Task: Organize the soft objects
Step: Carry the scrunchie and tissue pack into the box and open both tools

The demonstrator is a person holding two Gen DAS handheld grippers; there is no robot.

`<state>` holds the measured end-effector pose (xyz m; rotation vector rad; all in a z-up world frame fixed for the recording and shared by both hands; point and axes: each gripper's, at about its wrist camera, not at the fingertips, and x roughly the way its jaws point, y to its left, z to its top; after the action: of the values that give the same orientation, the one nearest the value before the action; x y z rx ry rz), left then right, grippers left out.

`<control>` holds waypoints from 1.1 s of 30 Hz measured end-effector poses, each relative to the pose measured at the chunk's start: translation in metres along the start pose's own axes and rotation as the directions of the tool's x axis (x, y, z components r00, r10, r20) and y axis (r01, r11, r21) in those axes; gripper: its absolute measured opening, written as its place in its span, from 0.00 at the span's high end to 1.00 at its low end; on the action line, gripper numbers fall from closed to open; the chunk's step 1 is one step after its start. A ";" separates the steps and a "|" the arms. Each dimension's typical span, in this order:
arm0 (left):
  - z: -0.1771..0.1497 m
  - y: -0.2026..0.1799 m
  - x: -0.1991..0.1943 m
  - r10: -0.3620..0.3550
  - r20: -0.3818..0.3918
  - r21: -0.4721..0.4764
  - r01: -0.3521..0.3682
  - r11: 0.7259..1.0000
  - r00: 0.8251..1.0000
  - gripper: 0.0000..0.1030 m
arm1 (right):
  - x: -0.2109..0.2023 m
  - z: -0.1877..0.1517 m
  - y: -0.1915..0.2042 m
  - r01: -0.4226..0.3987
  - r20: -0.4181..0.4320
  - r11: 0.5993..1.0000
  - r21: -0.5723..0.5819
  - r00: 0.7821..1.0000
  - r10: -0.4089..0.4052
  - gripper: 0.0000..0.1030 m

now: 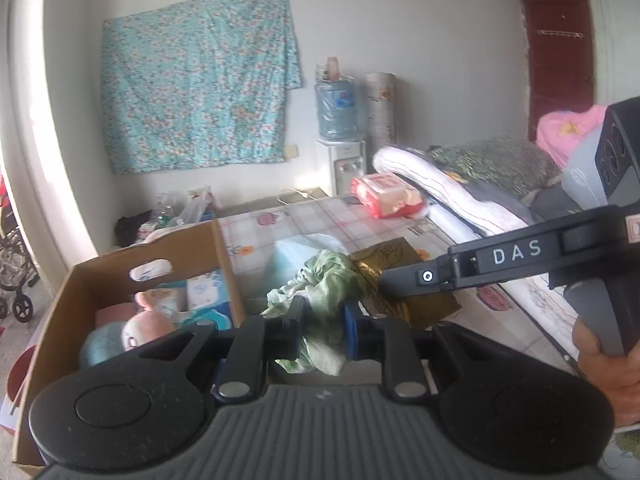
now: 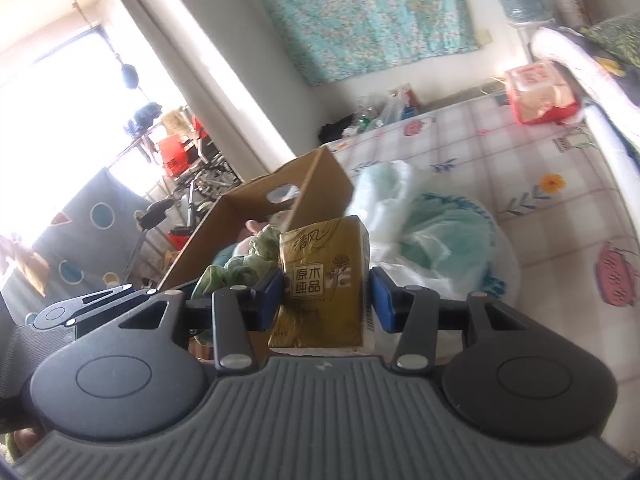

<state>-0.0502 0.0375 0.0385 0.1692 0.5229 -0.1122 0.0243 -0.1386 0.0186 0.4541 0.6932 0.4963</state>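
Note:
My left gripper (image 1: 322, 330) is shut on a crumpled green cloth (image 1: 324, 284), held just right of a cardboard box (image 1: 100, 272). The box holds soft toys and tissue packs (image 1: 204, 294). My right gripper (image 2: 326, 294) is shut on a gold tissue pack (image 2: 324, 276) and holds it above the bed. In the left wrist view the gold pack (image 1: 396, 280) sits behind the cloth, with the right gripper's finger (image 1: 424, 278) over it. The green cloth (image 2: 248, 260) and box (image 2: 280, 200) show to the left in the right wrist view.
A plastic bag with teal cloth (image 2: 436, 236) lies on the checked bed sheet (image 2: 500, 148). A red-and-white tissue bundle (image 1: 384, 194) sits further back. Folded quilts and pillows (image 1: 460, 184) line the bed's right side. A water dispenser (image 1: 340, 136) stands by the wall.

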 end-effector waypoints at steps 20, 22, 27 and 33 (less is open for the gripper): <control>-0.058 0.187 0.021 0.127 -0.266 -0.246 -0.195 0.950 0.956 0.79 | 0.200 0.005 0.165 -0.149 -0.411 0.968 -0.201 0.910 0.055 0.54; -0.062 0.192 0.027 0.115 -0.288 -0.246 -0.190 0.950 0.951 0.78 | 0.212 0.002 0.173 -0.143 -0.440 0.966 -0.215 0.897 0.035 0.52; -0.073 0.198 0.034 0.067 -0.328 -0.278 -0.164 0.947 0.942 0.68 | 0.227 -0.009 0.171 -0.121 -0.497 0.961 -0.247 0.868 -0.019 0.49; -0.074 0.194 0.031 0.061 -0.321 -0.284 -0.157 0.946 0.945 0.61 | 0.227 -0.008 0.163 -0.114 -0.486 0.962 -0.249 0.873 -0.022 0.46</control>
<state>-0.0305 0.2401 -0.0151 -0.0918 0.8347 0.1091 0.1247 0.1212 -0.0085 0.0797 1.0840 0.7539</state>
